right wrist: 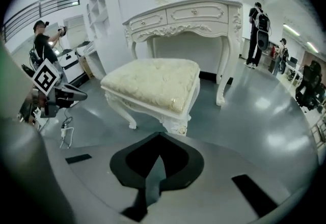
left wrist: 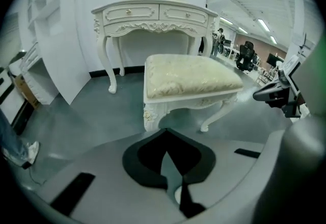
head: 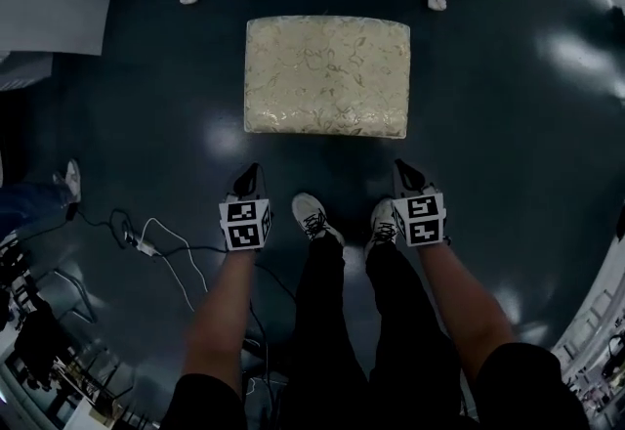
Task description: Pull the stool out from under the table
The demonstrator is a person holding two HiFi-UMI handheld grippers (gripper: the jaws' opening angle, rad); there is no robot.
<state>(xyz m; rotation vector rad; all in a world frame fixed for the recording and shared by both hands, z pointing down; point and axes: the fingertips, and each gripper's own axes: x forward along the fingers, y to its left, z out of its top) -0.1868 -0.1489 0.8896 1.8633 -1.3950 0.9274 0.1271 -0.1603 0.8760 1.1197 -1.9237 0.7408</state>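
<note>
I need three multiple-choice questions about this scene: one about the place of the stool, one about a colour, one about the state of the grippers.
1. Where is the stool?
A. on the floor before the table
B. under the table
C. on the table

2. The cushion's colour?
A. red
B. black
C. cream

3. The left gripper and the right gripper are:
A. wide open
B. shut, empty
C. shut on the stool

Key: 1 A, it stands clear of the table's legs; 2 C, pale cream fabric; 3 B, jaws together, short of the stool.
</note>
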